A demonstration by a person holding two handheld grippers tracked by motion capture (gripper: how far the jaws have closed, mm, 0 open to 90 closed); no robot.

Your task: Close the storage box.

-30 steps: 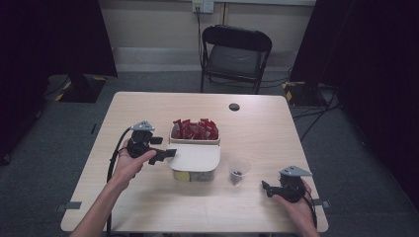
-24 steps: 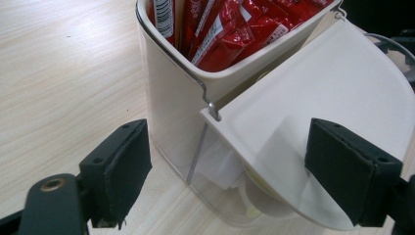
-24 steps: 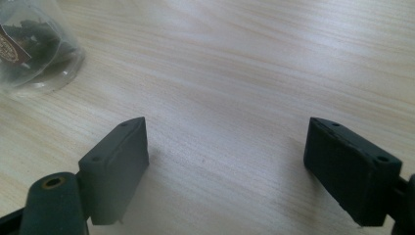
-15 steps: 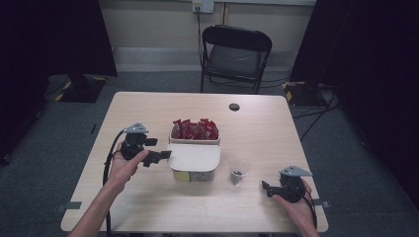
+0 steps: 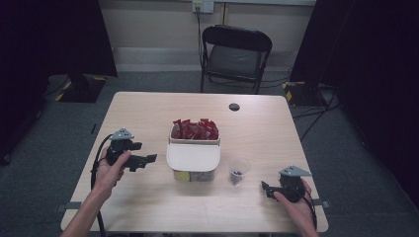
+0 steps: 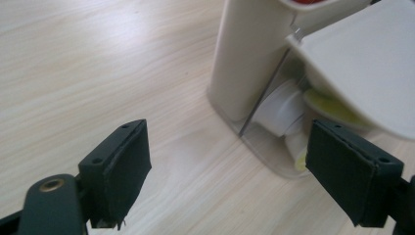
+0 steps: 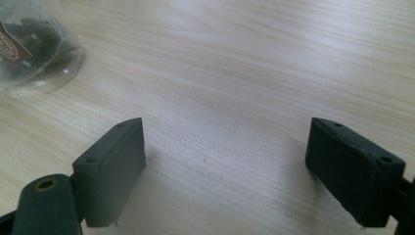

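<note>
A cream box-shaped dispenser (image 5: 193, 159) stands mid-table, its top tray holding several red packets (image 5: 194, 129). In the left gripper view its cream wall (image 6: 249, 54) is close ahead, with a white and yellow part (image 6: 288, 115) under a tilted flap. My left gripper (image 5: 144, 160) is open, just left of the dispenser, nothing between its jaws. A small clear cup (image 5: 239, 171) with dark contents stands right of the dispenser, and also appears at the top left of the right gripper view as the cup (image 7: 34, 44). My right gripper (image 5: 265, 188) is open over bare wood near the front right corner.
A small black round object (image 5: 234, 106) lies near the table's far edge (image 5: 197, 94). A black folding chair (image 5: 232, 57) stands beyond the table. Dark curtains hang at both sides. Bare wood (image 5: 148, 207) spans the table's front.
My left gripper has drawn back to the left and slightly toward the person, away from the dispenser. The right gripper has stayed where it was.
</note>
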